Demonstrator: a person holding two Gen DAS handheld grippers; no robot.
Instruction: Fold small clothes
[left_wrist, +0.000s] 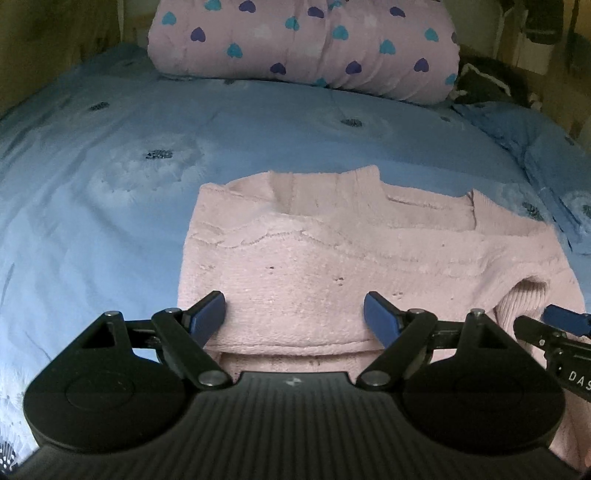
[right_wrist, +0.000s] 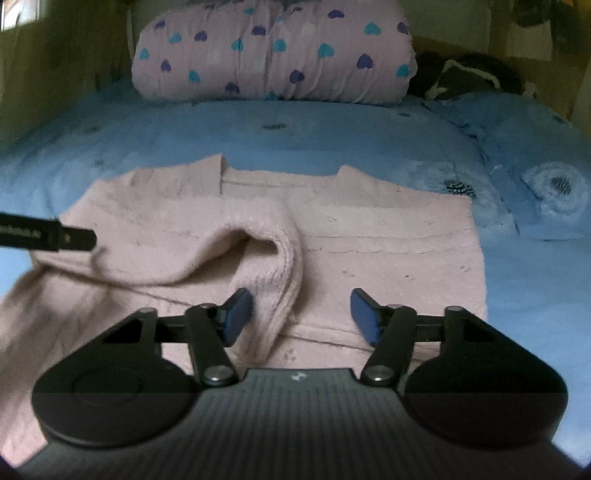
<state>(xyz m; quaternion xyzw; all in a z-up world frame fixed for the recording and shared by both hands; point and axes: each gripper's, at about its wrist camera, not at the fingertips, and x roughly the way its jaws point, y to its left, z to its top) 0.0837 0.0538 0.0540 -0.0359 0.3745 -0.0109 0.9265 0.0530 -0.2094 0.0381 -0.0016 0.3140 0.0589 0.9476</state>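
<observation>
On the blue bed (left_wrist: 110, 206), directly ahead of both cameras, lies the pink sweater (left_wrist: 314, 258), neckline away from the holder and hem nearest, so its long axis runs roughly fore-and-aft, away from the tools. The left hand-held gripper (left_wrist: 294, 319) hovers over the near hem with its blue fingers spread wide and nothing between them. The right hand-held gripper (right_wrist: 301, 317) is likewise released, jaws apart, and sits just beside a sleeve (right_wrist: 258, 251) that is folded in across the body of the garment; its ribbed cuff falls between that tool's fingers, though whether it touches them cannot be told. The right one looks the nearer to this sleeve, so the next fold probably turns on it. The knit is soft, fuzzy and thick, with faint wavy rows across the chest; it should drape and slump rather than hold a crease. Beyond it rests a plump pink bundle with heart prints (left_wrist: 303, 44).
</observation>
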